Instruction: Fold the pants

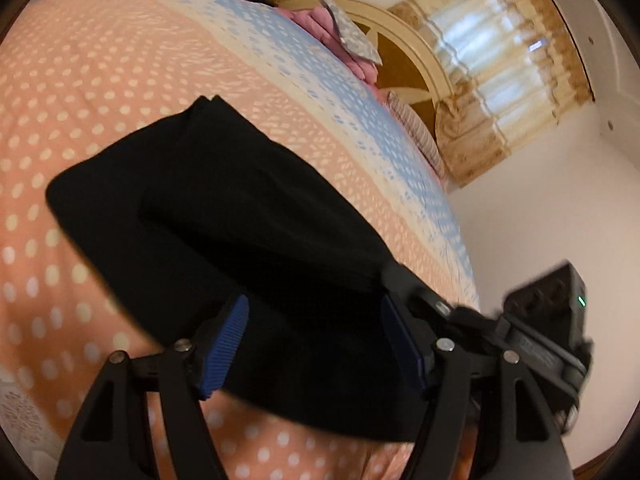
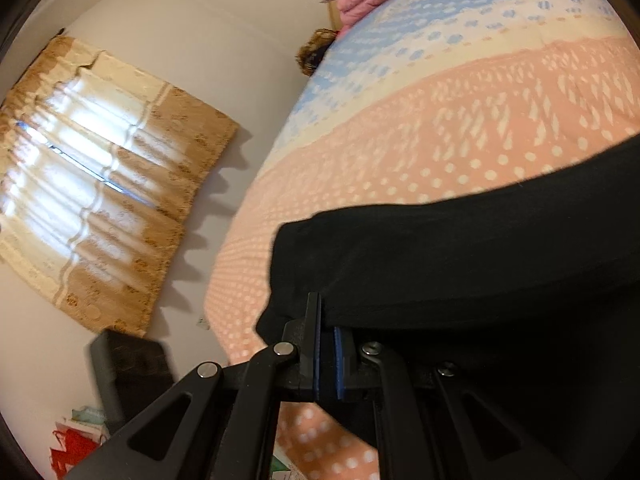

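Observation:
The black pants [image 1: 224, 216] lie in a folded bundle on the pink dotted bedcover [image 1: 80, 80]. My left gripper [image 1: 314, 304] stands open over the near end of the pants. Its blue pads [image 1: 224, 344] are wide apart, with black cloth lying between them and not pressed. My right gripper [image 2: 325, 316] is shut on an edge of the pants [image 2: 480, 248], the cloth pinched between its blue pads. From the left wrist view the right gripper [image 1: 394, 276] shows at the pants' right corner, close beside my left one.
The bed's edge [image 2: 224, 272] drops to a white wall. A curtained window [image 2: 88, 184] lies beyond, and a pink quilt [image 1: 320, 20] and pillows lie by the headboard [image 1: 412, 52]. A dark blurred box [image 2: 128, 364] and red items [image 2: 76, 448] sit low beside the bed.

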A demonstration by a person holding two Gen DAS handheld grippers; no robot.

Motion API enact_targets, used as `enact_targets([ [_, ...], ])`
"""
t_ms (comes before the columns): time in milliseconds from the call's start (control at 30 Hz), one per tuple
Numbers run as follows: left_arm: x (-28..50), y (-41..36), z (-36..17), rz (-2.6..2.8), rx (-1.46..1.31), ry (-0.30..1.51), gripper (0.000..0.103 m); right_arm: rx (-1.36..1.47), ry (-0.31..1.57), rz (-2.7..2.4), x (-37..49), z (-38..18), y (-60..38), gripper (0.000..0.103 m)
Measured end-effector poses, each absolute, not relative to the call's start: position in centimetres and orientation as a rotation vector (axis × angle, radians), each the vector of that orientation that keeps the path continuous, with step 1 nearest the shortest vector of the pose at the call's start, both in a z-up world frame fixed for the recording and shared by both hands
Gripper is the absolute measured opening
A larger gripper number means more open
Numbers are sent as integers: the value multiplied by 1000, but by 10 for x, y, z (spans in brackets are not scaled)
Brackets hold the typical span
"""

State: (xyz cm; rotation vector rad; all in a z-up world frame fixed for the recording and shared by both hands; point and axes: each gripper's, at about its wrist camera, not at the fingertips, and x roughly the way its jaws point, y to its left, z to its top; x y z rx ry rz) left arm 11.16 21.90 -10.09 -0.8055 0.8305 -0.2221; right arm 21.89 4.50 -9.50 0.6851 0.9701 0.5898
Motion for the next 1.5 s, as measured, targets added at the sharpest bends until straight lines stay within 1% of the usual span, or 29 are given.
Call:
enact_targets([
  [133, 117, 229, -104, -215, -922, 767, 72, 691, 955, 597, 218, -90, 44, 5],
  [200, 114, 236, -104, -203, -975, 721, 81, 696, 956, 595, 217, -91, 43, 5],
  [333, 109, 239, -97, -143, -988, 645, 81, 695, 961, 587, 218, -95, 42, 5],
  [467, 114, 248, -94, -34, -946, 615, 81, 701, 972, 599, 216, -97, 42, 5],
  [533, 116, 250, -94, -22, -958, 604, 73, 691, 967, 606, 213, -95, 43, 5],
  [600, 119, 242, -92, -61, -922, 615, 40, 683, 959, 614, 211, -93, 45, 5],
  [667, 123, 232, -91, -81, -874, 629, 32, 677, 952, 611, 211, -93, 46, 5],
  [733, 120, 227, -90, -90, -853, 632, 32, 693, 961, 604, 213, -96, 44, 5],
  [767, 116, 226, -88, -87, -843, 629, 32, 700, 966, 602, 215, -98, 43, 5],
  [833, 104, 225, -85, -94, -824, 624, 49, 706, 972, 595, 217, -100, 41, 5],
  [867, 99, 224, -85, -109, -829, 631, 69, 705, 970, 593, 218, -101, 40, 5],
  [900, 92, 224, -87, -122, -847, 637, 85, 708, 968, 593, 220, -100, 39, 5],
  [933, 87, 225, -90, -122, -867, 639, 87, 716, 963, 594, 221, -99, 37, 5],
  [1067, 95, 227, -102, -116, -911, 678, 87, 718, 933, 606, 224, -89, 34, 5],
  [1200, 113, 230, -113, -157, -1017, 689, 87, 715, 917, 629, 220, -81, 35, 5],
  [1333, 123, 238, -112, -118, -1090, 625, 87, 721, 929, 621, 220, -85, 35, 5],
  [1433, 124, 246, -108, -46, -1089, 581, 87, 726, 948, 611, 220, -93, 34, 5],
  [1467, 124, 247, -107, -28, -1076, 574, 86, 724, 950, 611, 219, -94, 35, 5],
  [1500, 126, 247, -104, -6, -1047, 572, 80, 722, 952, 613, 218, -95, 35, 5],
])
